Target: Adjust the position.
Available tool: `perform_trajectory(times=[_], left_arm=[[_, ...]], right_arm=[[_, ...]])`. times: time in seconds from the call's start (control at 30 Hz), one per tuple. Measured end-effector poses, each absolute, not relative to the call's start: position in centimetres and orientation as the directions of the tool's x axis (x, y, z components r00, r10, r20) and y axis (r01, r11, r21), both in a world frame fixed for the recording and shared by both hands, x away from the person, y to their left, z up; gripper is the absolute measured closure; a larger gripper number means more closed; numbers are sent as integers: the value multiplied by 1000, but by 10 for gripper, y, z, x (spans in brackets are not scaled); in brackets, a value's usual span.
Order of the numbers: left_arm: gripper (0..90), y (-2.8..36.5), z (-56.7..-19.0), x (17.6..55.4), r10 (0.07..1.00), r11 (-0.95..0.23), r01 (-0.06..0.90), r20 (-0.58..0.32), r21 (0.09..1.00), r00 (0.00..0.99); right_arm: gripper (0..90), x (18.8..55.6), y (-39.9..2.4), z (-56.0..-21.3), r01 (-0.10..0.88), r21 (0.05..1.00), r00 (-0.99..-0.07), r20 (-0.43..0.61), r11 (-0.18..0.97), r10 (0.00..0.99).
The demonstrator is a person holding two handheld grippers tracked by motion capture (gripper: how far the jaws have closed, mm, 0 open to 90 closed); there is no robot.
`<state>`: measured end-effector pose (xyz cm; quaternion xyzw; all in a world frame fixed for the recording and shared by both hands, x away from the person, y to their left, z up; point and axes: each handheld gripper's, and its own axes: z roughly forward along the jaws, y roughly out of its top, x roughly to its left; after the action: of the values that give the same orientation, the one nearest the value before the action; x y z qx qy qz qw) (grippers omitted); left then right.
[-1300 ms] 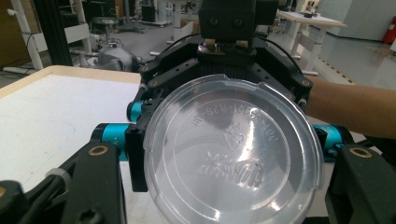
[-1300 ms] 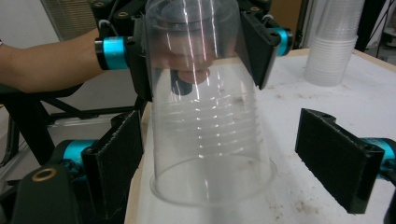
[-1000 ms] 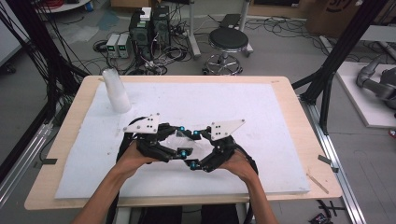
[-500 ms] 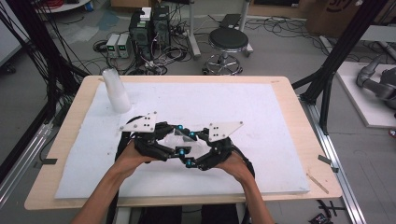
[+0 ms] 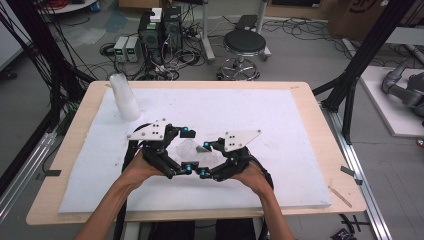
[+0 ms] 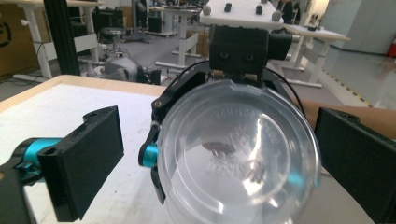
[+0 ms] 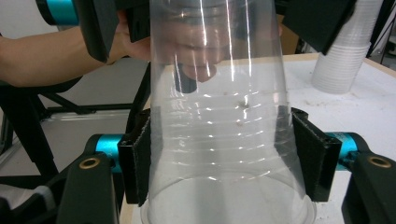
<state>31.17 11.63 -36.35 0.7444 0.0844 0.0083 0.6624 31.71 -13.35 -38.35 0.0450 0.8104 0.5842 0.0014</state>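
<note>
Clear cup (image 7: 224, 135): held above the counter (image 5: 310, 165), between both grippers.
Right gripper (image 7: 229, 158): jaws just closed, pads pressing the cup's sides.
Left gripper (image 6: 219, 154): jaws just opened wide, clear of the cup's base.
Cup stack (image 5: 124, 96): far-left of the counter.

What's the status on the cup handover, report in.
Right gripper shut on the clear cup. Left gripper open, its jaws have just been opening, standing clear either side of the cup. Cup stack far off, nothing in the way.
</note>
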Motion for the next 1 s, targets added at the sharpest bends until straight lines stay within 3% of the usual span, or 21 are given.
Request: perform_trajectory(times=[0.23, 0.43, 0.63, 0.83, 1.0], left_arm=[[26, 127, -360, 309, 242, -264, 135, -70, 955, 968], [26, 135, -354, 305, 242, -471, 148, -33, 870, 970], [26, 134, -350, 308, 221, -661, 174, -32, 730, 975], [26, 134, -352, 310, 221, -733, 198, -47, 651, 974], [26, 131, -351, 311, 223, -726, 202, -53, 657, 973]], right_arm=[[333, 317, -138, -382, 85, 928, -995, 57, 363, 87], [333, 318, -141, -370, 64, 849, -996, 21, 525, 88], [335, 320, -136, -355, 56, 709, -998, 10, 703, 70], [337, 322, -126, -343, 35, 548, -999, 2, 836, 41], [337, 324, -121, -339, 10, 513, -1000, -4, 859, 15]])
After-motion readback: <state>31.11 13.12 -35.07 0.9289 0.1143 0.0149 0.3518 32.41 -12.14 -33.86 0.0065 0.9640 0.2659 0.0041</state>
